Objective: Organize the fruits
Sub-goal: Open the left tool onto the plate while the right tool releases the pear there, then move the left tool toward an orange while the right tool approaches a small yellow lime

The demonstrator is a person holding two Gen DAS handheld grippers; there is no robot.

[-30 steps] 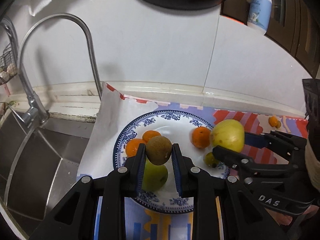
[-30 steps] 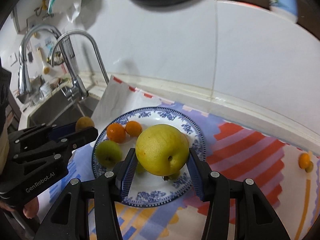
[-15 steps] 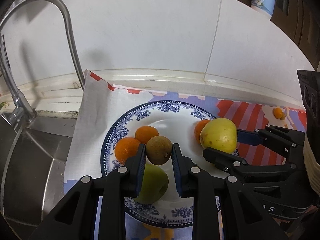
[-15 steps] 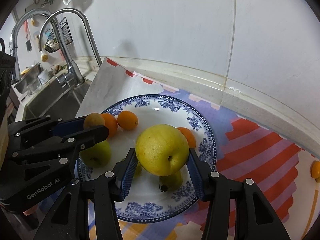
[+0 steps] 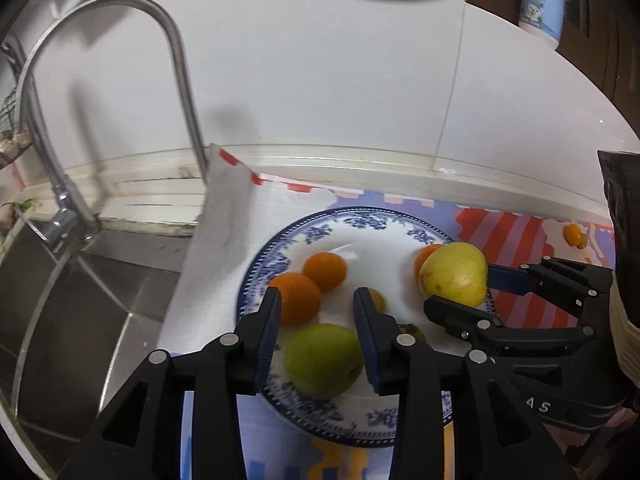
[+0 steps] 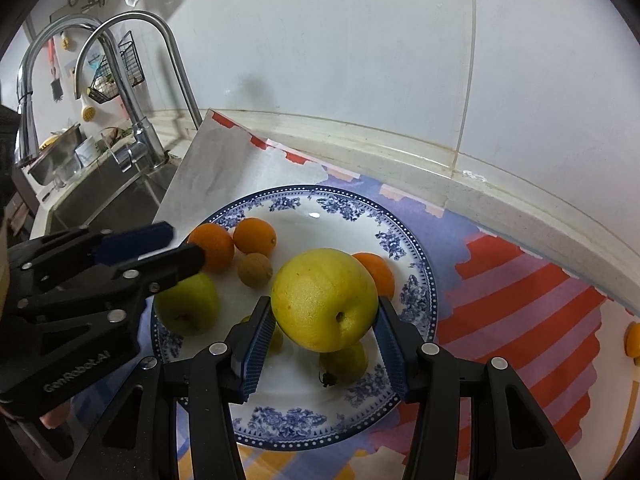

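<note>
Nearest me, my right gripper (image 6: 325, 332) pinches one large yellow pear-like fruit (image 6: 325, 299) between its blue pads, held just above the blue-and-white patterned china plate (image 6: 420, 276). Its stem dimple faces my camera and slightly down, so its long axis runs roughly along the fingers toward me.

My left gripper (image 5: 316, 310) hovers over the same plate with its jaws opening and nothing between the pads; through the gap I see the round green apple-like fruit (image 5: 322, 360) lying on the plate below.

Counting on the plate from the right wrist view: one green fruit (image 6: 188, 306), three small orange citrus fruits, two touching near the left rim (image 6: 212, 246) (image 6: 255, 236) and one half hidden behind the yellow fruit (image 6: 378, 272); one small brown round fruit (image 6: 255, 269) lying free just right of the left gripper's tips; and two small yellowish-green fruits under the held one, one with a dark stem (image 6: 346, 362), the other mostly hidden by the pad (image 6: 276, 340).

Beyond the plate, one more small orange fruit (image 6: 632, 338) lies on the red, purple and yellow striped mat (image 6: 520, 292), well apart to the right. Farther left stand two curved steel taps (image 6: 132, 80) over the steel sink (image 5: 60, 300). One white pump bottle (image 5: 542, 0) stands high at the back.
</note>
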